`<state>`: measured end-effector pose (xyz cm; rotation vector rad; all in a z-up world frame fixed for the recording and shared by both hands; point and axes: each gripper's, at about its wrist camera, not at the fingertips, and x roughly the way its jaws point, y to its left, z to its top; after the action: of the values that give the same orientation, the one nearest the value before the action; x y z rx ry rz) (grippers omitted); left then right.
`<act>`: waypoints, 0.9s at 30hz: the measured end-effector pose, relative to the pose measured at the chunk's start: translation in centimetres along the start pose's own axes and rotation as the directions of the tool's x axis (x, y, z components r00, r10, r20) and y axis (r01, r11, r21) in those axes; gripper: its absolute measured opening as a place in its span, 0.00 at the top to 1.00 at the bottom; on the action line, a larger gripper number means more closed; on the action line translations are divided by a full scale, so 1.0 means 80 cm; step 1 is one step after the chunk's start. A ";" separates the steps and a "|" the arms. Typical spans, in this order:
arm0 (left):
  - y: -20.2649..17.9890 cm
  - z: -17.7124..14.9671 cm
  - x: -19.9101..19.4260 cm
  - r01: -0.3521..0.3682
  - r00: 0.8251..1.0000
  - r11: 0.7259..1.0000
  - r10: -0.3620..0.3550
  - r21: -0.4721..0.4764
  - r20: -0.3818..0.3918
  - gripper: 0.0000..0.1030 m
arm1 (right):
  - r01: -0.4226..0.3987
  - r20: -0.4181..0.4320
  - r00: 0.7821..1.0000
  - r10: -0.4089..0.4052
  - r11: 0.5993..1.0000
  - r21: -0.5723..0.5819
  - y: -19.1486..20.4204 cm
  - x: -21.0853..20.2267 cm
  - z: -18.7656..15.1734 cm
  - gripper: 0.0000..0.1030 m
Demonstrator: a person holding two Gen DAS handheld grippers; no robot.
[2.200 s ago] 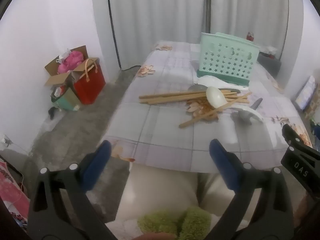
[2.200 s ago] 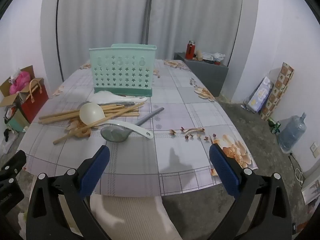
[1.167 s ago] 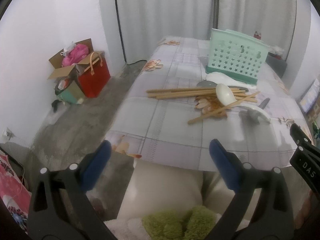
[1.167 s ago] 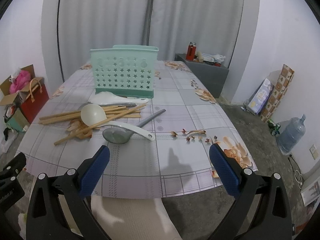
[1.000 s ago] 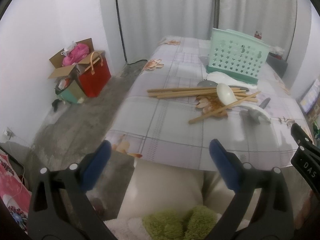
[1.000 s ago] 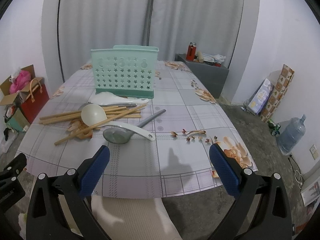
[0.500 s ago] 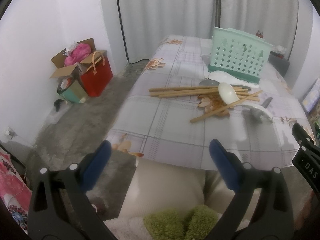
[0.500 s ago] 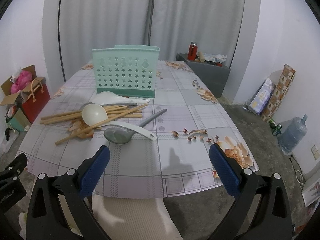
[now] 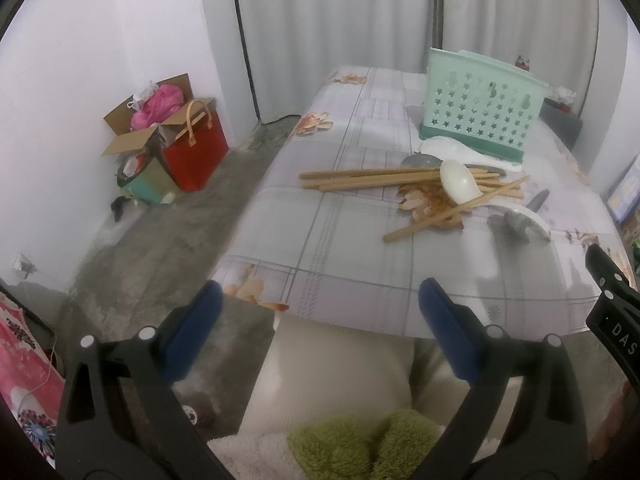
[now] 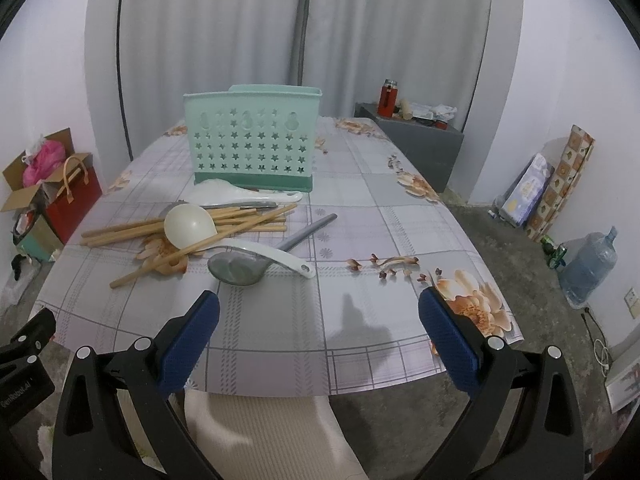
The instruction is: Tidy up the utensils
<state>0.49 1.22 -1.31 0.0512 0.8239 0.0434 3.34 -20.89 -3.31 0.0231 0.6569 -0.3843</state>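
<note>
A mint green star-holed utensil basket (image 10: 253,145) stands upright at the back of the table; it also shows in the left wrist view (image 9: 478,101). In front of it lies a pile: wooden chopsticks (image 10: 136,229), a white ladle (image 10: 192,225), a grey spoon (image 10: 240,269) and a white rice paddle (image 10: 224,193). The chopsticks (image 9: 360,179) and ladle (image 9: 460,181) show in the left wrist view too. My left gripper (image 9: 318,316) and right gripper (image 10: 319,316) are both open and empty, held before the table's near edge.
The table (image 10: 360,216) has a floral checked cloth. A beige chair (image 10: 264,436) sits under its near edge. A red bag (image 9: 196,145) and a cardboard box (image 9: 140,128) stand on the floor at left. A water jug (image 10: 588,268) and a grey cabinet (image 10: 420,140) are at right.
Both grippers have risen and drifted slightly, so the table and utensils sit a little lower in view. Nothing on the table has moved. Both stay open.
</note>
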 end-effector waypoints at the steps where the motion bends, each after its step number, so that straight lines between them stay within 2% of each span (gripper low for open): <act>1: 0.001 -0.001 0.000 0.000 1.000 1.000 0.000 0.000 -0.001 0.08 | -0.002 -0.002 1.000 0.002 1.000 0.000 0.001 0.001 -0.001 0.06; 13: 0.000 0.003 0.006 -0.004 1.000 1.000 0.004 -0.009 -0.025 0.08 | -0.012 -0.001 1.000 0.012 1.000 -0.009 0.003 0.003 0.000 0.06; 21: 0.011 0.007 0.015 0.059 0.997 0.997 -0.062 -0.051 -0.050 0.08 | -0.042 0.030 0.999 0.043 0.997 -0.059 0.015 0.008 0.006 0.06; 27: 0.038 0.010 0.005 0.114 0.993 0.986 -0.113 -0.119 0.020 0.08 | -0.078 0.036 0.996 0.082 0.993 -0.088 0.037 0.012 0.028 0.06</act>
<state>1.32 4.24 -0.85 -0.1087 0.8083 -0.0151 6.44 -18.80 -2.37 -0.0409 0.6310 -0.2780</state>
